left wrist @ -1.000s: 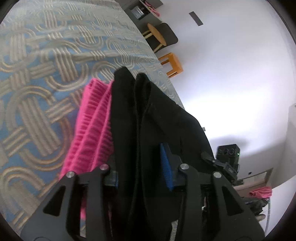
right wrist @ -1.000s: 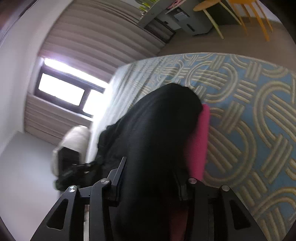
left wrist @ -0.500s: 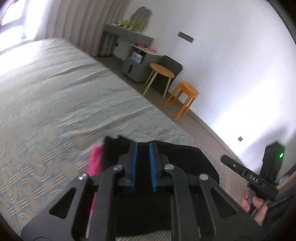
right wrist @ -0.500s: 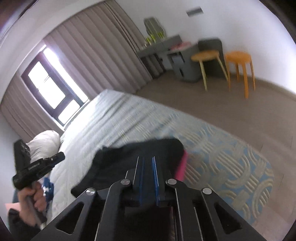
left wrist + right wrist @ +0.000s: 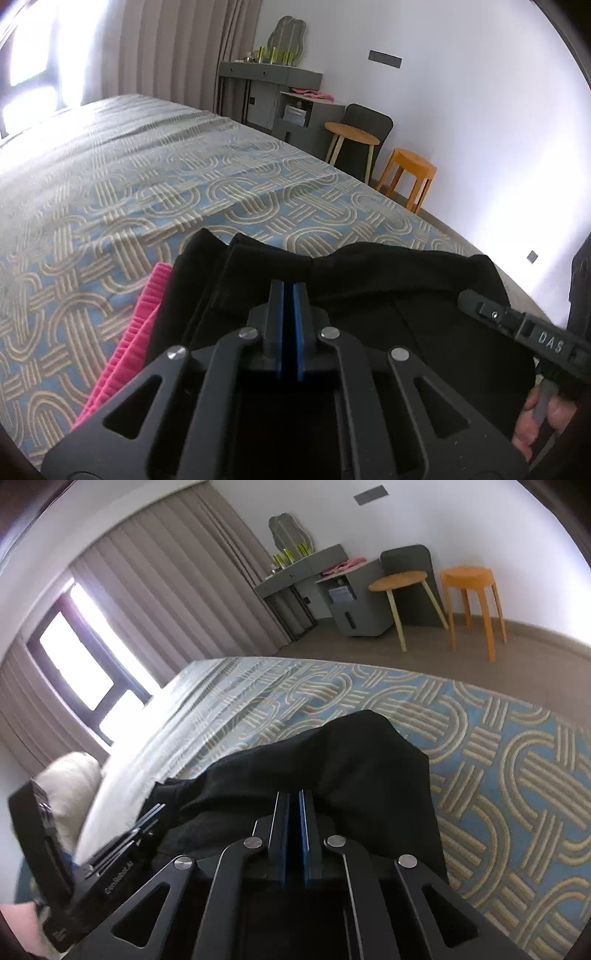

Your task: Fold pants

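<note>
**Both claws closed and empty above folded pants**

Left wrist: left gripper [image 5: 289, 291] is hovering with its blue pads pressed together, nothing between them. Black pants [image 5: 369, 280] are lying folded on the patterned bedspread [image 5: 110, 192], sitting partly over a pink ribbed garment [image 5: 136, 325] that is sticking out at their left edge. The right gripper [image 5: 517, 328] is showing at the far right; can't tell its state from here.

Right wrist: right gripper [image 5: 293, 805] is also sitting closed, pads nearly touching, gripping nothing. Pants [image 5: 351, 753] are lying just ahead of it on the bedspread [image 5: 498, 738]. The left gripper's body [image 5: 92, 867] is showing at lower left.
</note>
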